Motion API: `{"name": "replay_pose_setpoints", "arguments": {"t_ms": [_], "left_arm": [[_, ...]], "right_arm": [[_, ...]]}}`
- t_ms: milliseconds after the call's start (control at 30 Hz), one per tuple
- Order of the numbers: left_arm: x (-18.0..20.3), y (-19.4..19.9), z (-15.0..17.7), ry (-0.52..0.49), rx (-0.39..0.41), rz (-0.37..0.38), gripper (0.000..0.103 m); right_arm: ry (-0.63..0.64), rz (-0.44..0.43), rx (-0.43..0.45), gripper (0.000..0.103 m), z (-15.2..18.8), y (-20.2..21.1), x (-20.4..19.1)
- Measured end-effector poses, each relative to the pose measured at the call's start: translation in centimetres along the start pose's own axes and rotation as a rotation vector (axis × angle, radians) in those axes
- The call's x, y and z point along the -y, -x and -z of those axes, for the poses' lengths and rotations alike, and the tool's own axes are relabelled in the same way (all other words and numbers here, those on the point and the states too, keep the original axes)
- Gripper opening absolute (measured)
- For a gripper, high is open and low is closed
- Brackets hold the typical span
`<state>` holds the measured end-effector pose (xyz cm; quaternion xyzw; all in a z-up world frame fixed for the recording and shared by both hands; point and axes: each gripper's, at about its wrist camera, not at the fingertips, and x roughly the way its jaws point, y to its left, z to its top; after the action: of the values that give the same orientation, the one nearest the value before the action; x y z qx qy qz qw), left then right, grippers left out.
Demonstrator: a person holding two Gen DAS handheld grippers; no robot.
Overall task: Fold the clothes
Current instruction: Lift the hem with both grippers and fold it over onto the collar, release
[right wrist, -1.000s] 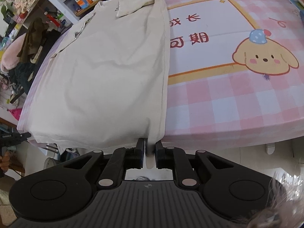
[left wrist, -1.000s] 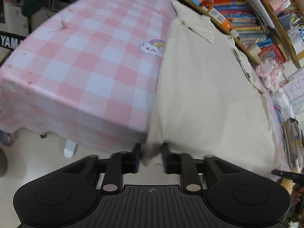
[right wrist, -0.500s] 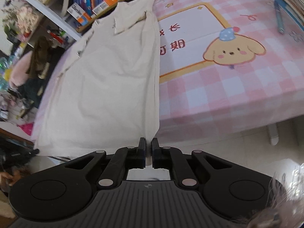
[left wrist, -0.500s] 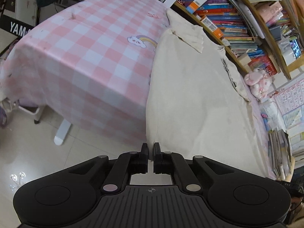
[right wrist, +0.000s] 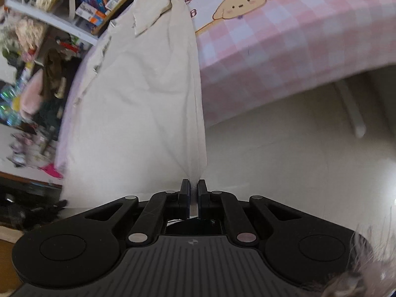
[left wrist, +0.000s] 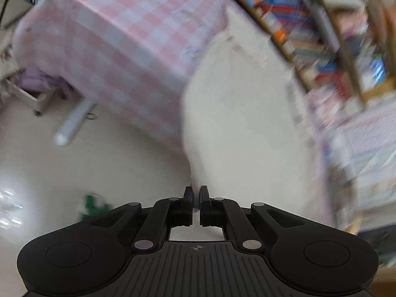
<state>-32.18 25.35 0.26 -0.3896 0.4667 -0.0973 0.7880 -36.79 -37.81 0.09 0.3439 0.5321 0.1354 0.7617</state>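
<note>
A long cream garment (left wrist: 242, 113) lies stretched over the near edge of a table covered in a pink checked cloth (left wrist: 128, 49). My left gripper (left wrist: 196, 193) is shut on one bottom corner of the garment, out beyond the table over the floor. In the right wrist view the same cream garment (right wrist: 143, 99) runs from the far bookshelf side down to my right gripper (right wrist: 193, 186), which is shut on the other bottom corner. The fabric hangs taut between the table and both grippers. The left wrist view is blurred.
A bookshelf (left wrist: 309, 24) packed with books stands behind the table. The pink cloth carries a cartoon dog print (right wrist: 245, 2). White table legs (left wrist: 74, 121) (right wrist: 351, 109) reach the pale tiled floor. Cluttered shelves and bags (right wrist: 32, 74) crowd the left side.
Both grippers have pulled back away from the table with the garment's corners, dragging its hem off the edge over the floor. Both wrists have rolled, so the views tilt.
</note>
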Motion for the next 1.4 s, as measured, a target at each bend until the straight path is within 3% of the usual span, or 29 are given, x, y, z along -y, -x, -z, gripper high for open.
{"name": "replay_pose_setpoints", "arguments": {"t_ms": [100, 200, 333, 467, 567, 733, 867, 1100, 1400], "left_arm": [[2.9, 0.7, -1.6, -0.011, 0.092, 0.158, 0.003], [4.9, 0.9, -4.7, 0.003, 0.204, 0.260, 0.003], [5.3, 0.6, -9.0, 0.143, 0.399, 0.389, 0.003], [7.5, -1.9, -13.1, 0.171, 0.486, 0.452, 0.003], [9.9, -4.3, -16.1, 0.119, 0.508, 0.456, 0.003], [10.6, -9.2, -21.1, 0.146, 0.502, 0.421, 0.003], [10.2, -13.4, -24.8, 0.170, 0.463, 0.350, 0.003], [8.9, -18.5, -29.6, 0.251, 0.483, 0.269, 0.003], [7.3, -25.1, -34.6, 0.255, 0.384, 0.108, 0.003]], "right_arm": [[-0.017, -0.152, 0.056, 0.005, -1.0, 1.7, -1.4], [-0.011, -0.293, 0.187, 0.005, -3.4, 4.1, -2.7], [-0.087, -0.375, 0.378, 0.005, -7.3, 5.5, -3.0], [-0.201, -0.448, 0.546, 0.005, -11.4, 5.3, -3.1], [-0.262, -0.472, 0.601, 0.005, -14.6, 3.8, -4.1], [-0.351, -0.484, 0.660, 0.005, -20.9, 1.5, -5.1], [-0.376, -0.455, 0.650, 0.005, -25.6, -1.1, -5.6], [-0.427, -0.413, 0.625, 0.005, -32.5, -6.2, -6.5], [-0.489, -0.239, 0.574, 0.005, -40.4, -14.2, -5.8]]}}
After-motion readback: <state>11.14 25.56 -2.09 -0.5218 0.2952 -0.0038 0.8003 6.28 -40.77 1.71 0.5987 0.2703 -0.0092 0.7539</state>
